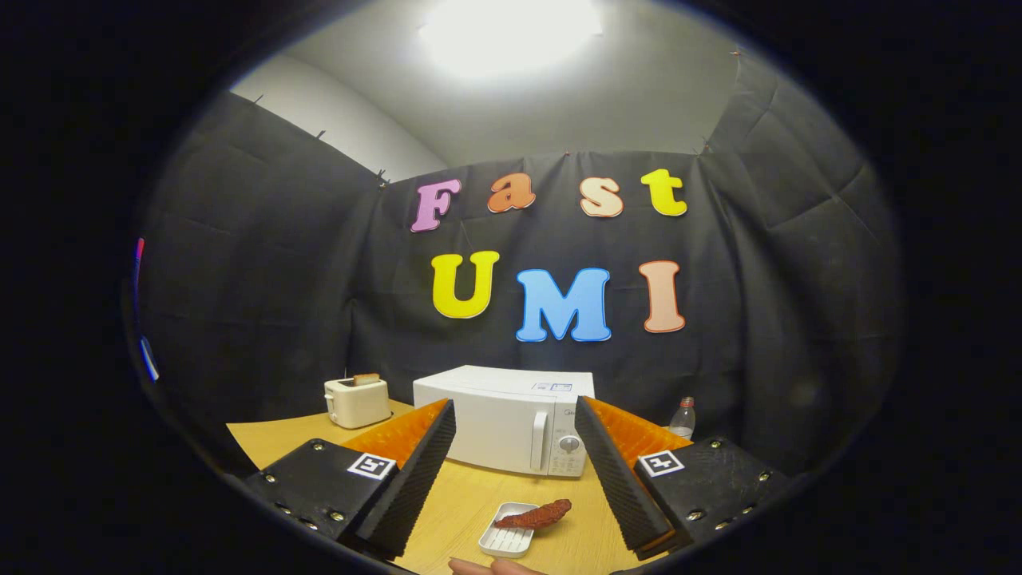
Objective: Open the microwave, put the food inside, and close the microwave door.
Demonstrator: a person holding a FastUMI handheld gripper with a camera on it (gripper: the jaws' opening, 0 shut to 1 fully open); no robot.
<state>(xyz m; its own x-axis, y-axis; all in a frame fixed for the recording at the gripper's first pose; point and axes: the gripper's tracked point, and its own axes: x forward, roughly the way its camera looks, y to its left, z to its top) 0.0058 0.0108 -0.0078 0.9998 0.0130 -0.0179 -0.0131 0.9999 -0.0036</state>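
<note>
1. I see a cream toaster (pixel 357 402) standing on the wooden bench (pixel 275 438), off to the left near the booth's back wall.
2. A slice of toast (pixel 366 378) sticks up out of its slot.
3. A clear plastic bottle (pixel 682 418) stands upright on the right, close against the black cloth wall (pixel 263 263).
4. A bright ceiling light (pixel 507 32) glares overhead.

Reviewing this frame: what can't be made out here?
- Microwave: closed door hides its inside; panel markings too small.
- Bottle: lower part hidden behind one finger of the open gripper.
- Hand: cut off by the view's edge.
- Food on tray: type unclear.
</note>
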